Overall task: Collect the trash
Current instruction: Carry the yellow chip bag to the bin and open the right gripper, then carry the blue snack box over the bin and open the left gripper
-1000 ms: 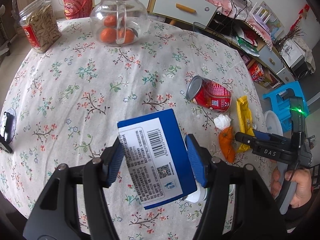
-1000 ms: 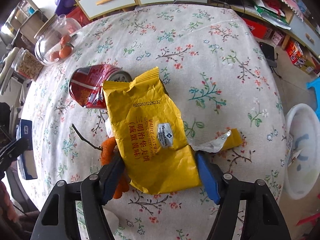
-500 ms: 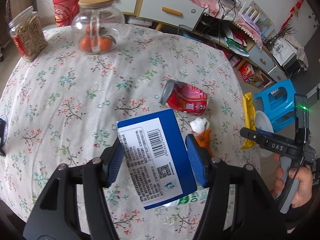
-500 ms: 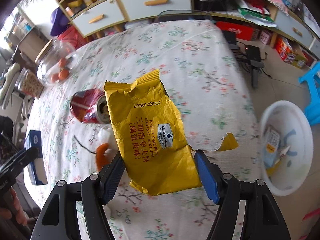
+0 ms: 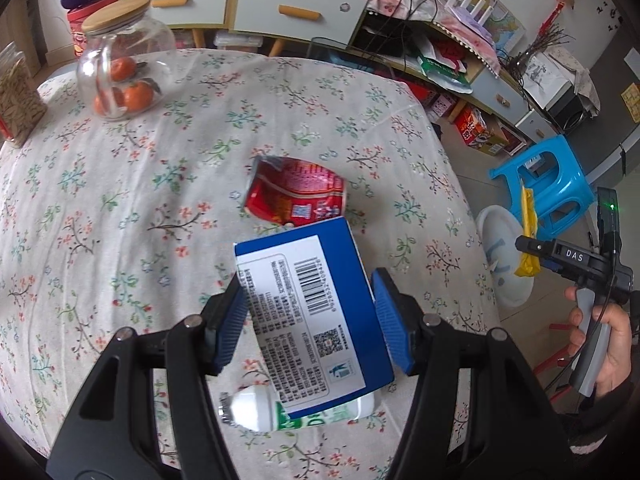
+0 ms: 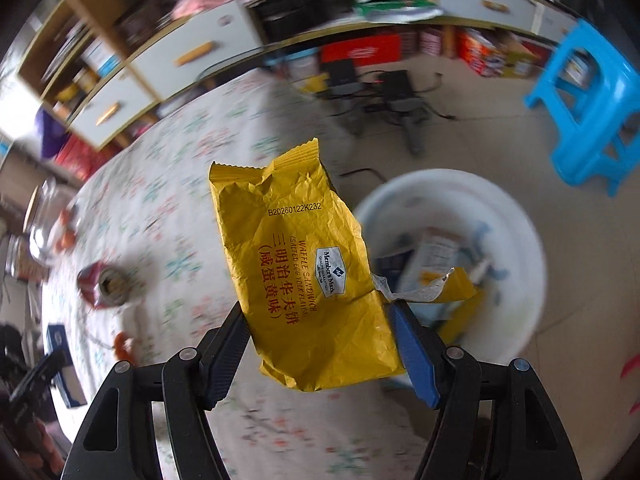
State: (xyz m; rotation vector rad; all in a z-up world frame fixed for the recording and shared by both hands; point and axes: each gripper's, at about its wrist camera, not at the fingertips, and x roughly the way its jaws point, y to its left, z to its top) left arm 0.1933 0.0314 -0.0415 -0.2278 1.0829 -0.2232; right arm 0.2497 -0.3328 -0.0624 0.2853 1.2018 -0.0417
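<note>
The flowered surface (image 5: 120, 200) carries a crushed red can (image 5: 294, 198) at its middle. Beside it on the floor, at right, sits a white basin (image 6: 516, 240). The left gripper (image 5: 308, 312) jaws pinch a blue box (image 5: 316, 316) above the surface; the right gripper (image 6: 316, 344) jaws pinch a yellow wrapper (image 6: 304, 272) held near the basin.

Left wrist view looks steeply down across the table (image 5: 120, 184) from close above; right wrist view faces the table edge and basin (image 6: 516, 240) — both share the can (image 5: 294, 200) and basin.
</note>
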